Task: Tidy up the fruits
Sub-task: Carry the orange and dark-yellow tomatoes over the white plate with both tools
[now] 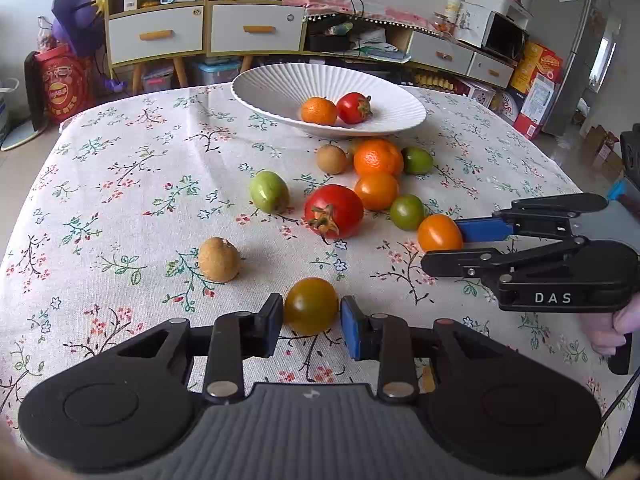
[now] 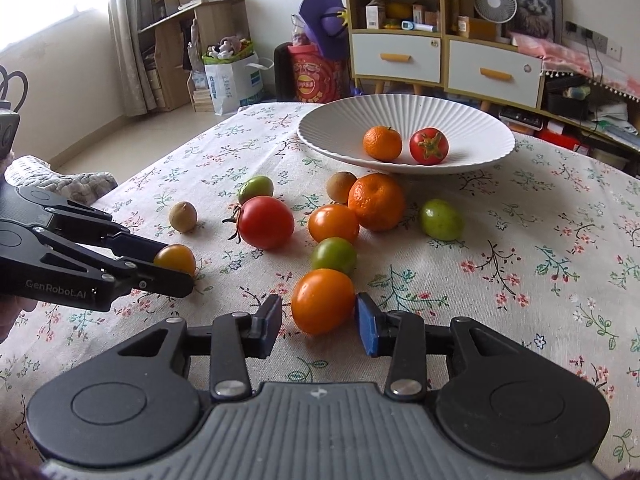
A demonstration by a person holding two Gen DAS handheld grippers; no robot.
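An olive-yellow tomato (image 1: 311, 306) rests on the floral tablecloth between the fingers of my left gripper (image 1: 312, 309). Its pads stand just beside the tomato with a thin gap showing, so it is open. The right wrist view shows that left gripper (image 2: 176, 266) from the side, around the same tomato (image 2: 176, 258). My right gripper (image 2: 319, 308) is open around an orange tomato (image 2: 323, 300) that lies on the cloth, with a gap at the left pad. A white ribbed bowl (image 1: 280, 76) at the back holds a mandarin (image 1: 319, 110) and a red tomato (image 1: 354, 108).
Loose fruit lies between the grippers and the bowl: a big red tomato (image 1: 334, 211), a mandarin (image 1: 378, 157), an orange tomato (image 1: 376, 191), green ones (image 1: 269, 192) (image 1: 407, 212) and brown ones (image 1: 219, 260). Cabinets and boxes stand beyond the table's far edge.
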